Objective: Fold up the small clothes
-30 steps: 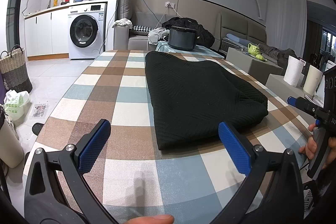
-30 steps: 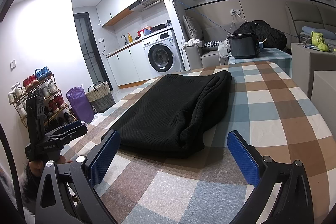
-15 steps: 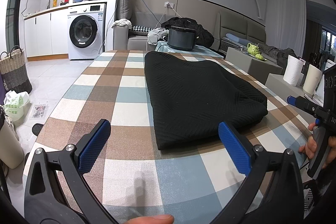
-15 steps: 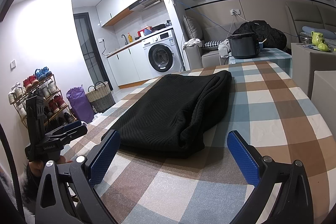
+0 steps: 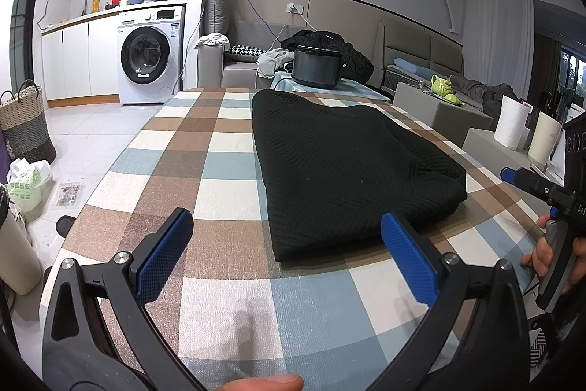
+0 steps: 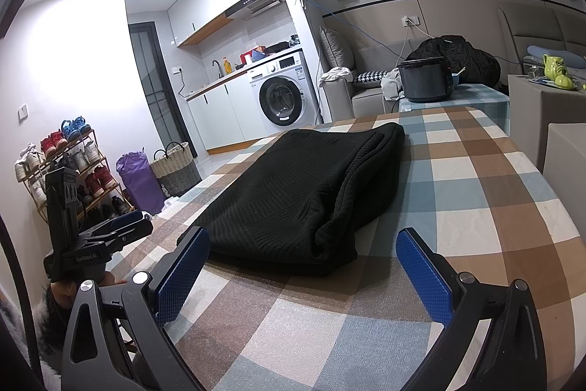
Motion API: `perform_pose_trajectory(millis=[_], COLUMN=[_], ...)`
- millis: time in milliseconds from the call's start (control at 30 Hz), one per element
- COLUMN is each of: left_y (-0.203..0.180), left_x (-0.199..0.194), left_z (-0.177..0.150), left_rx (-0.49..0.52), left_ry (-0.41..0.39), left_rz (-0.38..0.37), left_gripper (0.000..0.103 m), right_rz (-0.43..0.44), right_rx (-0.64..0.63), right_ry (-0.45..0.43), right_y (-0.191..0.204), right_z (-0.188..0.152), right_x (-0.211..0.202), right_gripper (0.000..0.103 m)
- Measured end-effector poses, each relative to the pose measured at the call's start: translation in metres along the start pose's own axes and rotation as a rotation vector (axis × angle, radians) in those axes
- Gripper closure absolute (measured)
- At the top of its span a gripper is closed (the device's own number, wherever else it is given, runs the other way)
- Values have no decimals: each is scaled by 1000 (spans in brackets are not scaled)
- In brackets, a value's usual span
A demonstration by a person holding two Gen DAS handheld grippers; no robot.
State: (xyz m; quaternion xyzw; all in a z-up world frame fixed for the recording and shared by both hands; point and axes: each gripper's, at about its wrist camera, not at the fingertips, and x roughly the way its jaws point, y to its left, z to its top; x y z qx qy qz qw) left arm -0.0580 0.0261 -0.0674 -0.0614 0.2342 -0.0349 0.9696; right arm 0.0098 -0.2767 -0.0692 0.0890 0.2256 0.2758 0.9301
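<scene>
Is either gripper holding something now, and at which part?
Nothing is held. The left gripper and right gripper are open, short of the folded black knit garment.

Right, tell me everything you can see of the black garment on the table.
The black garment is a knit with a chevron-like ribbed texture, already folded into a flat, thick, roughly rectangular bundle. Its layered, rounded fold edges show on its right side. It lies lengthwise on the checked tablecloth, resting only on that. Both the left claw and the right claw are open, just short of its near edge, not touching.
</scene>
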Motion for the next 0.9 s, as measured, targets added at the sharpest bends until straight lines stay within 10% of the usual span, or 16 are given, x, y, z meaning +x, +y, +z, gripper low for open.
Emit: perform_pose_trajectory(millis=[900], left_y=[-4], left_x=[-3], left_z=[0], left_rx=[18], left_ry=[-20], left_rz=[-2], left_gripper=[1], right_rz=[6], right_rx=[-2], right_ry=[3], right_y=[1], right_z=[-1], right_x=[1], right_gripper=[0])
